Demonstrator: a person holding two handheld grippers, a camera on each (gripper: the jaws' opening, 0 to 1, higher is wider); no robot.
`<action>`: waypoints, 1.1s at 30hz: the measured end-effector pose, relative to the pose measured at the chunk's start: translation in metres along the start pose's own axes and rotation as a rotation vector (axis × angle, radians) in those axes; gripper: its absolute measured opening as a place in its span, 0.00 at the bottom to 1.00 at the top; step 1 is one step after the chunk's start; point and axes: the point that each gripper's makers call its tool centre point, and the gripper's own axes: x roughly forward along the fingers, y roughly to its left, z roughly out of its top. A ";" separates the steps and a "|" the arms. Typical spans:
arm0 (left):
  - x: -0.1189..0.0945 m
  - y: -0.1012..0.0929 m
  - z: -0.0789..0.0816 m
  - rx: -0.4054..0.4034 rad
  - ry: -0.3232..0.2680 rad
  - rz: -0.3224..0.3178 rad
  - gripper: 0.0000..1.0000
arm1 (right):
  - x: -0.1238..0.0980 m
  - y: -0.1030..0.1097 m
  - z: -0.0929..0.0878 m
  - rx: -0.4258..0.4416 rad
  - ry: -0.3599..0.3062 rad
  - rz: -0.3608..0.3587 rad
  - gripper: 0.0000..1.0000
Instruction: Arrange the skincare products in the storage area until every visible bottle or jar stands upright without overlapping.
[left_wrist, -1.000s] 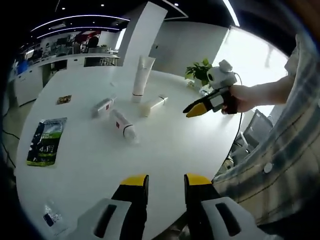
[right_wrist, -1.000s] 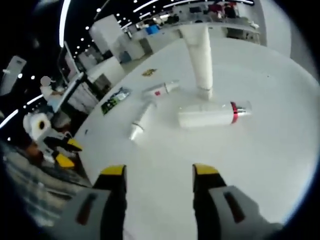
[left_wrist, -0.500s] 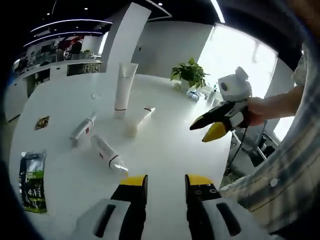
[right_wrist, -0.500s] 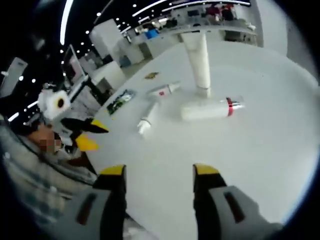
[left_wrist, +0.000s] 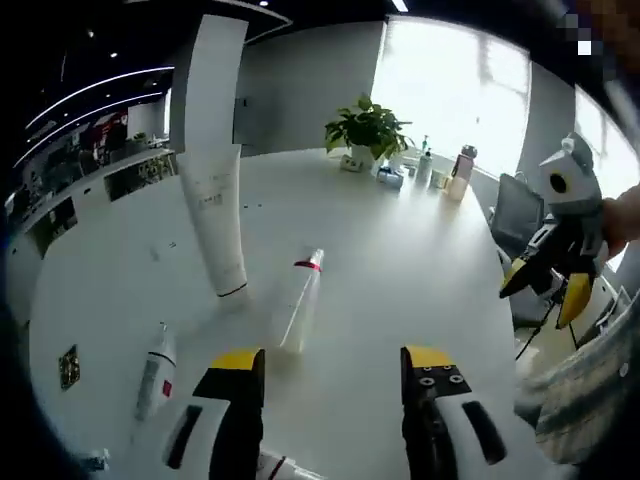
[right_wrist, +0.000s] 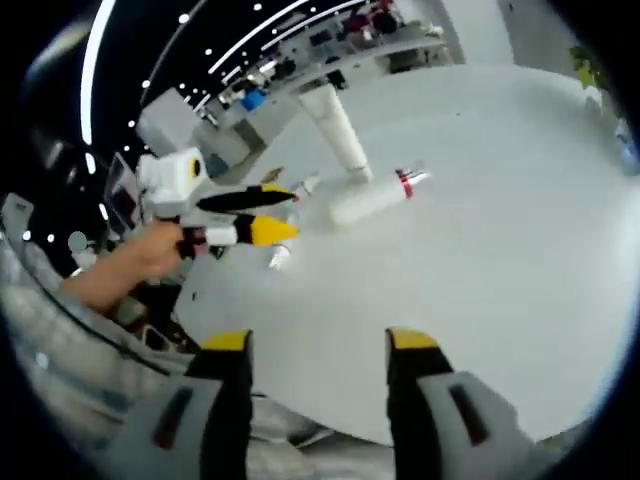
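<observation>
Both grippers hang above the near edge of the round white table (left_wrist: 420, 270), empty. The left gripper (left_wrist: 332, 365) has its jaws spread, and so does the right gripper (right_wrist: 318, 345). In the left gripper view the tall white tube (left_wrist: 217, 225) stands upright beside a lying bottle with a red band (left_wrist: 301, 310); a smaller bottle (left_wrist: 154, 365) lies to the near left. Compared with a second ago, the left gripper has swung in closer to the tube, and the right gripper has drawn back from the products.

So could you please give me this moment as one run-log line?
left gripper: open, empty | right gripper: open, empty | tall white tube: upright | red-banded bottle: lying | small white bottle: lying | white table
</observation>
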 end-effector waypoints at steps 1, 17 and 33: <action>0.006 0.001 0.000 0.011 0.011 -0.002 0.56 | -0.004 -0.002 -0.002 0.007 -0.005 -0.009 0.52; 0.089 0.030 0.017 0.280 0.158 0.018 0.49 | -0.068 -0.037 -0.043 0.153 -0.083 -0.151 0.52; 0.119 0.026 0.009 0.223 0.202 -0.061 0.33 | -0.092 -0.040 -0.070 0.268 -0.131 -0.197 0.51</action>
